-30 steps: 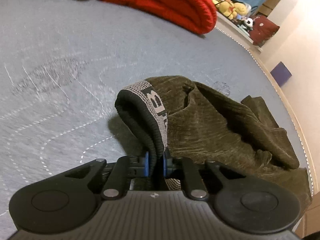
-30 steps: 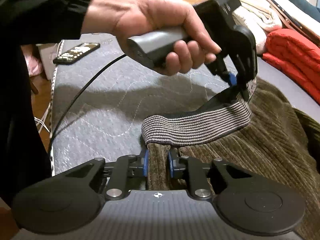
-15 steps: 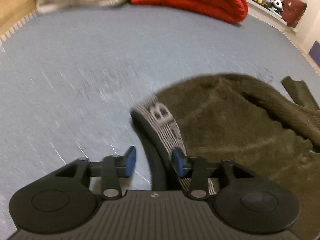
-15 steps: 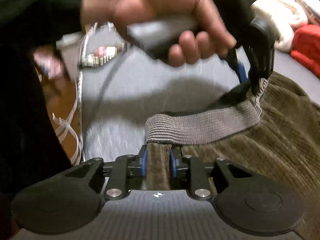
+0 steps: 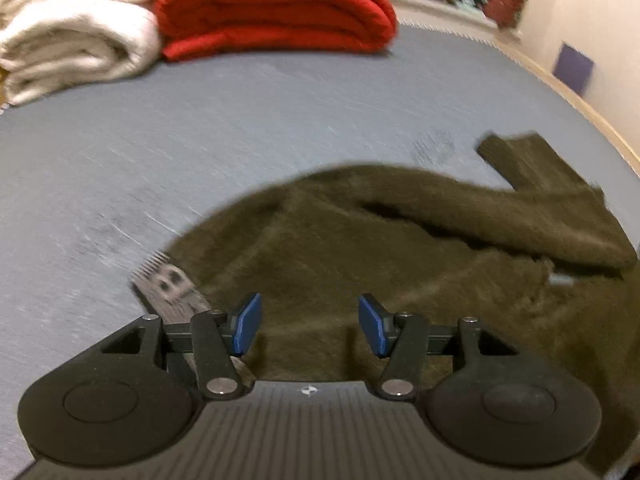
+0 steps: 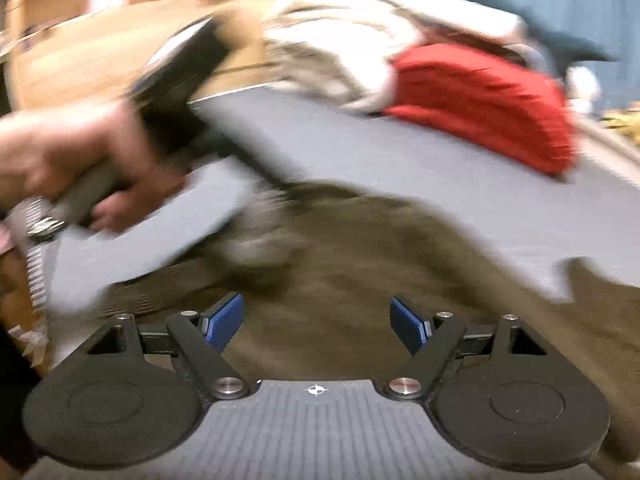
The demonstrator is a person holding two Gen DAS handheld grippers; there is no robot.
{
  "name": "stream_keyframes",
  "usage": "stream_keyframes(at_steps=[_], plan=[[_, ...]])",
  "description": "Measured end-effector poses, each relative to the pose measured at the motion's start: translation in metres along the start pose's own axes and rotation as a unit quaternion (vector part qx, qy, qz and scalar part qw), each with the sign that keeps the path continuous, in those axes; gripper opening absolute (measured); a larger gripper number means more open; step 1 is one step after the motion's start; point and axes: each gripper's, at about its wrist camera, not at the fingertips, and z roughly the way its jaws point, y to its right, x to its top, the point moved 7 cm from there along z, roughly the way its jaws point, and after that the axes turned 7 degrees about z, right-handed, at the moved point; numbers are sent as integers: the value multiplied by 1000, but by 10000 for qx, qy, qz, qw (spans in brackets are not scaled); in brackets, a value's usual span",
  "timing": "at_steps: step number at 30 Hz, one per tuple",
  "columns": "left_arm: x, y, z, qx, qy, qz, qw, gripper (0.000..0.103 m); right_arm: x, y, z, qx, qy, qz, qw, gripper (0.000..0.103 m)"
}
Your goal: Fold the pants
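While both sets of jaws stand wide apart, empty, the pants (image 5: 400, 248) lie rumpled on the bed (image 5: 200, 152) beneath left gripper (image 5: 310, 324) and right gripper (image 6: 318, 322).

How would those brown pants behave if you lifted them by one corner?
Probably floppy: the pants lie in soft folds on the bed. The thick ribbed cloth looks fairly heavy, so it would likely sag and drape. The fuzzy surface seems unlikely to slip.

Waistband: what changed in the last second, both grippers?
Both let go. The left gripper and right gripper, clamped on the waistband a second ago, now stand open, and the pants have dropped flat on the bed. The red blanket hasn't moved.
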Motion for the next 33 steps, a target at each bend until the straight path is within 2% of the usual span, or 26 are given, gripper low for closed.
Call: stream_keyframes(at_steps=[3, 5, 7, 9, 12, 14, 17, 20, 21, 22, 23, 24, 25, 27, 29, 30, 31, 32, 33], plan=[[-13, 16, 26, -140, -484, 223, 9985, 59, 33, 79, -45, -838, 620, 511, 9932, 87], [-30, 23, 51, 45, -1043, 411, 9937, 59, 46, 126, -76, -1277, 992, 845, 9832, 89], [-30, 30, 55, 268, -1041, 671, 9919, 63, 50, 165, -98, -1587, 1245, 1224, 9718, 91], [-24, 34, 48, 507, -1163, 508, 9906, 62, 43, 200, -108, -1770, 1336, 1645, 9611, 91], [-1, 53, 20, 601, -764, 452, 9942, 63, 27, 246, -98, -1957, 1122, 2401, 9442, 91], [18, 71, -3, 428, -352, 183, 9983, 64, 10, 271, -86, -2103, 821, 2913, 9296, 91], [38, 98, -27, 52, 13, -253, 9997, 65, -29, 305, -61, -2358, 111, 4003, 8855, 91], [50, 135, -36, -229, 366, -236, 9988, 65, -73, 328, -43, -2300, -469, 5243, 8185, 91], [50, 142, -36, -311, 482, -166, 9982, 62, -82, 327, -39, -2254, -570, 5417, 8078, 91], [49, 152, -32, -350, 568, -46, 9978, 52, -90, 328, -33, -2182, -683, 5509, 8026, 91], [46, 161, -24, -308, 517, 134, 9981, 41, -95, 328, -29, -2130, -771, 5514, 8029, 91], [45, 173, -16, -238, 402, 320, 9984, 21, -98, 325, -26, -2135, -800, 5480, 8048, 91], [45, 182, -10, -255, 413, 543, 9973, 16, -99, 325, -23, -2175, -805, 5412, 8083, 91], [47, 202, -5, -322, 611, 1086, 9917, 13, -95, 328, -17, -2213, -872, 5223, 8189, 91], [48, 208, 1, -215, 616, 1269, 9898, 12, -99, 326, -20, -2289, -907, 5082, 8253, 89], [50, 206, 5, -254, 595, 1225, 9904, 12, -102, 325, -18, -2351, -936, 4996, 8285, 83], [51, 206, 7, -317, 571, 1151, 9912, 13, -102, 323, -18, -2397, -947, 4919, 8316, 71], [54, 204, 10, -350, 553, 1070, 9921, 14, -102, 323, -15, -2421, -945, 4877, 8334, 64], [55, 199, 9, -340, 548, 1025, 9926, 14, -97, 323, -16, -2409, -936, 4872, 8341, 50]])
